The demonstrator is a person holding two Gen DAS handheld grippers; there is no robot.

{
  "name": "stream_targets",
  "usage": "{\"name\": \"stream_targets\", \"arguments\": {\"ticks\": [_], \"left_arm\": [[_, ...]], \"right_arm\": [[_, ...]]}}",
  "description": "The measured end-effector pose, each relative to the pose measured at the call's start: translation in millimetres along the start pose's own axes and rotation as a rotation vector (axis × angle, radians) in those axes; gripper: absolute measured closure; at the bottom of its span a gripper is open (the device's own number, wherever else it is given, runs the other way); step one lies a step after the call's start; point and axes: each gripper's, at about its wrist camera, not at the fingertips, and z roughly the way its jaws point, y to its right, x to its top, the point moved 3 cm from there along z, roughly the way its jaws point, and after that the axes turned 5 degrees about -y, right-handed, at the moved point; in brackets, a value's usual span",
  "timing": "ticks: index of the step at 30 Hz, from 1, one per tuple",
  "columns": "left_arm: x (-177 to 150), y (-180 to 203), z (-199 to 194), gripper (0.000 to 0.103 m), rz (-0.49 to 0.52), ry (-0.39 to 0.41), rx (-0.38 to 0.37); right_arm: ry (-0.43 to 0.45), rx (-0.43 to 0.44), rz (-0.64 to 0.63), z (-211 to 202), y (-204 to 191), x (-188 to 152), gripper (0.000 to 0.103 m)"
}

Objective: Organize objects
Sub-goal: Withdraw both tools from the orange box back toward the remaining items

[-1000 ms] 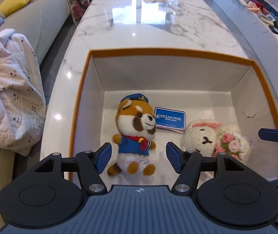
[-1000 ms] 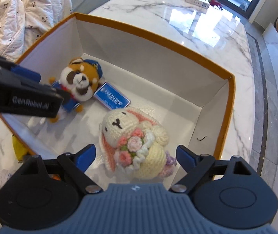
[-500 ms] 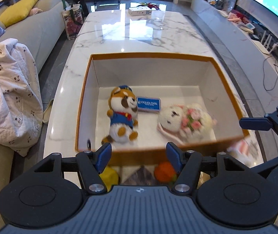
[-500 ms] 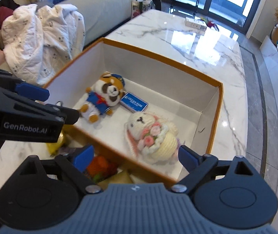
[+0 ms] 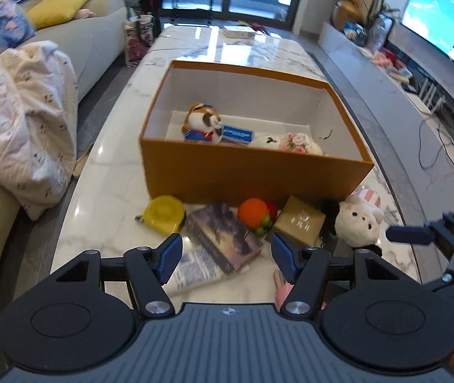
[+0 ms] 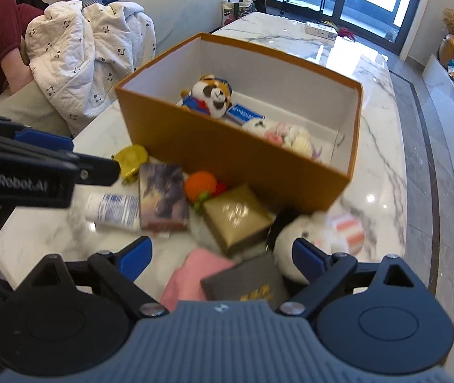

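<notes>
Our left claw (image 5: 226,255) hangs released over a dark printed book (image 5: 223,236); our right claw (image 6: 222,257) gapes empty above a pink cloth (image 6: 195,276). Ahead of both sits the orange cardboard box (image 5: 252,175), holding a sailor-suited plush (image 5: 202,123) and a crocheted bunny (image 5: 290,143).

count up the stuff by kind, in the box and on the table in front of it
Plush toys: 3 (red panda, crochet bunny, white bunny)
Boxes/books: 3 ()
Blue card: 1
Tape measure: 1
Orange crochet fruit: 1
Tube: 1
Pink cloth: 1
Total: 11
</notes>
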Motion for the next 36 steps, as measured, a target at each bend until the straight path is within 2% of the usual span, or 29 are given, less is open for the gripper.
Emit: {"name": "stream_targets", "arguments": {"ticks": [4,8,16,23,32,36], "left_arm": [[-24.5,-3.3,-1.7,0.03,-0.024,0.045,0.036],[-43.1,-8.4,3.3,0.03,-0.048,0.044,0.026],[-57.8,-18.2,15.6,0.03,-0.081,0.083,0.058],[-57.8,-17.9,33.1,0.03,-0.059,0.077,0.068],[-62.2,-19.2,60.8,0.03,-0.027,0.038,0.069],[-62.6,-20.9,65.2,0.03,0.007,0.034,0.036]], "right_arm": [[0.03,0.007,0.017,-2.5,-7.9,-26.9,0.007],[0.081,-0.002,0.018,-2.8,-15.3,-48.4,0.006],[0.146,-0.005,0.072,4.2,-9.2,-70.9,0.005],[0.148,0.015,0.148,21.0,8.4,-74.9,0.005],[0.114,0.021,0.161,39.5,15.3,-77.3,0.005],[0.106,0.007,0.157,41.1,16.6,-81.0,0.005]]}}
